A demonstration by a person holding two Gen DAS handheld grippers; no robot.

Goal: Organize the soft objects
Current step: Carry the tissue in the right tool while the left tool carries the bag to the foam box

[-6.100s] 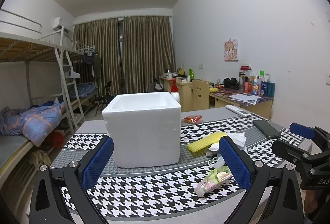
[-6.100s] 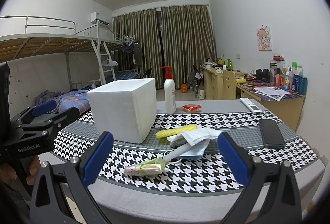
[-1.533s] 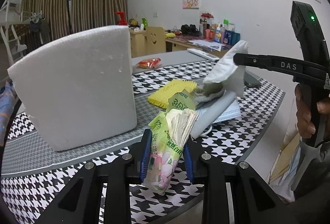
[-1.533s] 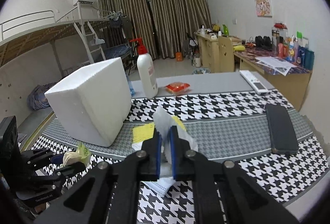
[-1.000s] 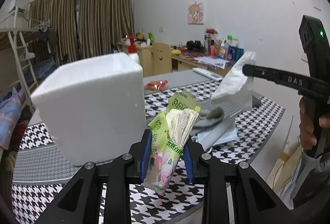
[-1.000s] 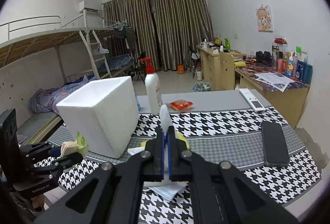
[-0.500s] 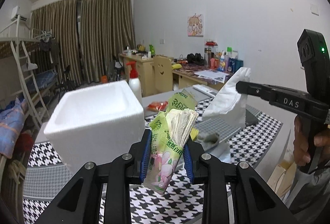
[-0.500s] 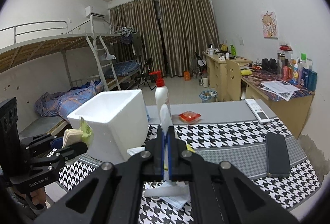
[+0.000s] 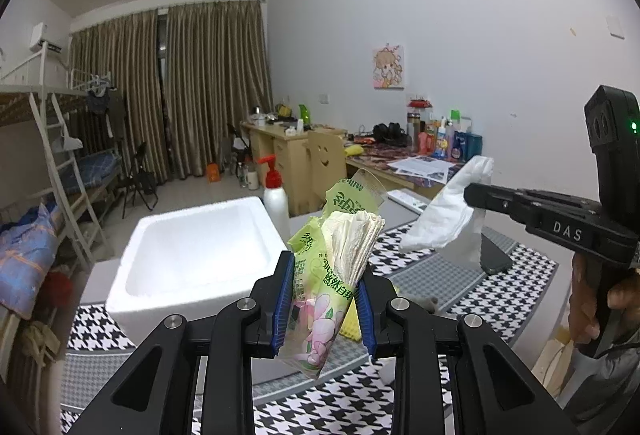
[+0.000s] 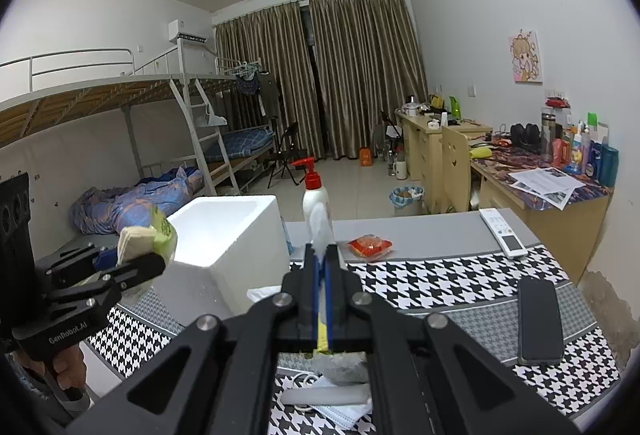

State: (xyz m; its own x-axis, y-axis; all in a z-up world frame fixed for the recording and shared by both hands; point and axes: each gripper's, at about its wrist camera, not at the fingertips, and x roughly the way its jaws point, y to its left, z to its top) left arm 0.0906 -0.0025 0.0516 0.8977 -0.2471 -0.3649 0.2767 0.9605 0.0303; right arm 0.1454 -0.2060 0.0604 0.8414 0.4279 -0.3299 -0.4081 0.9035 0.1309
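Note:
My left gripper (image 9: 322,283) is shut on a green tissue pack (image 9: 334,275), held upright above the table just right of the white foam box (image 9: 192,255), whose open top shows. From the right wrist view the same pack (image 10: 146,239) sits in that gripper (image 10: 136,267) beside the box (image 10: 232,235). My right gripper (image 10: 320,259) is shut on a thin white tissue (image 10: 320,223) that hangs in the air. In the left wrist view that tissue (image 9: 448,219) dangles from the right gripper (image 9: 470,193) at the right. A yellow sponge (image 9: 352,323), a grey cloth (image 10: 344,367) and a face mask (image 10: 340,411) lie on the houndstooth table.
A pump bottle (image 10: 314,195) stands behind the box. A red snack packet (image 10: 370,245), a remote (image 10: 502,233) and a black phone (image 10: 540,319) lie on the table's right half. A bunk bed (image 10: 120,139) stands at the left and desks (image 10: 540,191) along the right wall.
Both grippers have risen with their loads; the foam box's open top now shows from above. The tissue hangs clear of the pile on the table.

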